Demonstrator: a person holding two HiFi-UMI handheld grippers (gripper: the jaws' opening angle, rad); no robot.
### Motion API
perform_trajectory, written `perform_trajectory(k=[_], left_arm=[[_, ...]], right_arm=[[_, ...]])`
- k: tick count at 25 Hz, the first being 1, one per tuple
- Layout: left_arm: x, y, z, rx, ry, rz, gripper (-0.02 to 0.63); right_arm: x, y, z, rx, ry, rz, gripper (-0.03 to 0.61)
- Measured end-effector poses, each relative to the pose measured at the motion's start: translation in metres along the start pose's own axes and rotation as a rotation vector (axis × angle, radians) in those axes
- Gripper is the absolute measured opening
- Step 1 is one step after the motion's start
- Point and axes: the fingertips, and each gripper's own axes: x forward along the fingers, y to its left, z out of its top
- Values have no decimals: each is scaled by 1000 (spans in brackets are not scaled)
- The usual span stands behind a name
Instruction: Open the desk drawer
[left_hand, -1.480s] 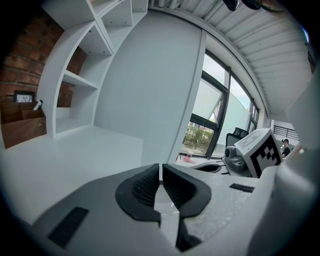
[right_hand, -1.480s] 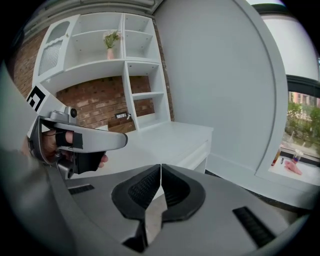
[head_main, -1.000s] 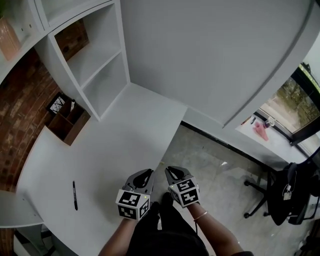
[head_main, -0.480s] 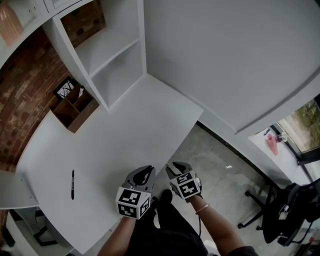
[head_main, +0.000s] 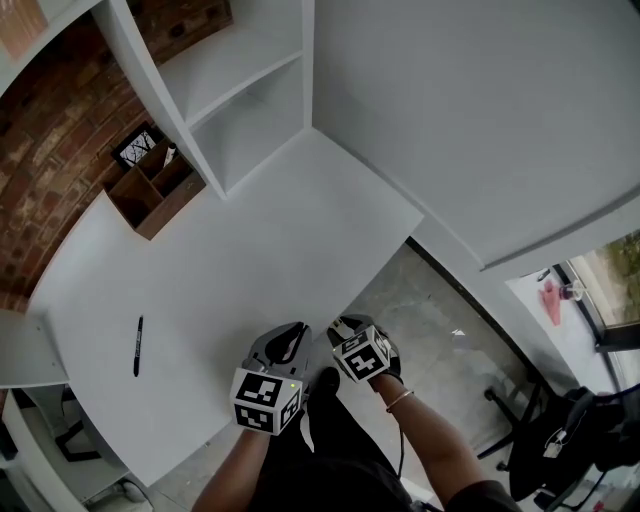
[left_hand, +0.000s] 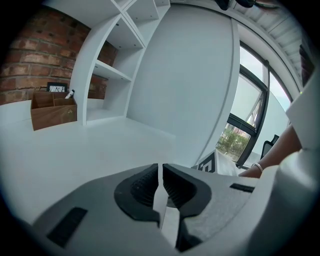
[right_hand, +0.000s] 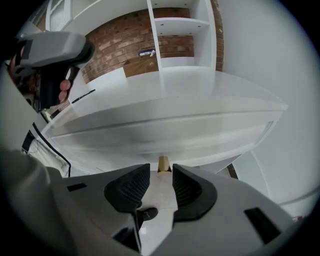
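The white desk (head_main: 250, 260) has a drawer front (right_hand: 165, 135) running under its top edge. A small brass-coloured knob (right_hand: 163, 164) shows on it. My right gripper (right_hand: 161, 172) points down at that knob from just below the desk's front edge (head_main: 345, 330). Its jaws are opening, and the knob lies just past the fingertips, in line with the gap, untouched. My left gripper (head_main: 285, 345) hovers over the desk's front edge beside the right one. In its own view its jaws (left_hand: 160, 172) stand shut with nothing between them.
A black pen (head_main: 137, 345) lies on the desk at the left. A wooden organiser (head_main: 150, 190) stands against the brick wall, next to a white shelf unit (head_main: 240, 110). A black office chair (head_main: 570, 440) stands on the tiled floor at the right.
My right gripper has dropped and tipped downward at the desk's front edge. The left gripper has shifted slightly. The head view has swung, so the desk sits further right.
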Motion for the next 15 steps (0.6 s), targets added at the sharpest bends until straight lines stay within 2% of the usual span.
perform_trajectory(k=[2,5,15], left_arm=[[-2,0,-1,-5,-1,10,11],[-6,2,-1,-6,-2,19,11],[-19,4,-8,5,2,19,11]], right_arm=[[6,0,-2,-32,27,-5,131],[8,-4,-3,-45,43,-24,84],[6,-2,-5,-74,9,-49,77]])
